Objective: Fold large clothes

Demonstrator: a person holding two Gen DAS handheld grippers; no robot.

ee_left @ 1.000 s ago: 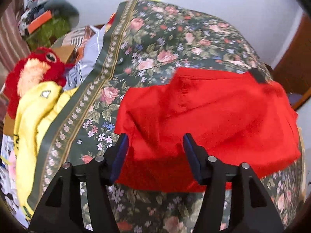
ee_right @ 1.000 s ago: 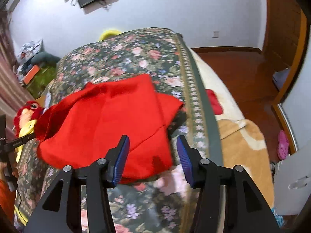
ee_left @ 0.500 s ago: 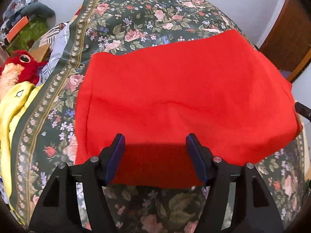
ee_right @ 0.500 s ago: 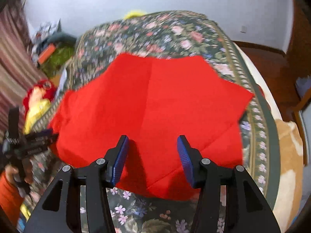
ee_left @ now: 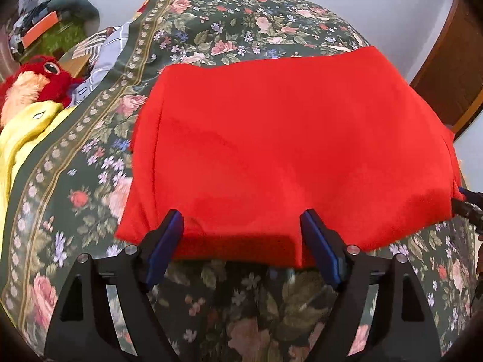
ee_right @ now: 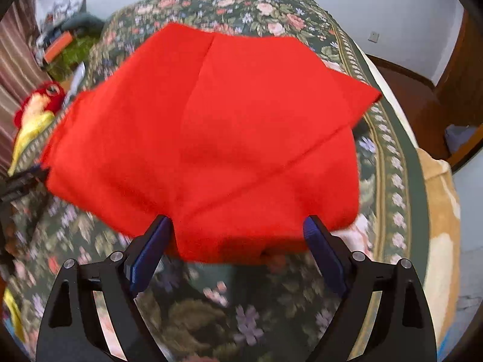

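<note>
Here, red garment (ee_left: 286, 150) lies spread flat on floral bedspread (ee_left: 211, 15) | long axis across the bed, side to side | left hand-held gripper (ee_left: 241, 238) spread, jaws just opening, near hem between them, unpinched | right hand-held gripper (ee_right: 238, 241) likewise spread, just opening over hem.

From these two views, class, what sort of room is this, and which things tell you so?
Most likely a bedroom: a bed under a floral bedspread, a red plush toy beside it, and a red garment spread out on top.
</note>
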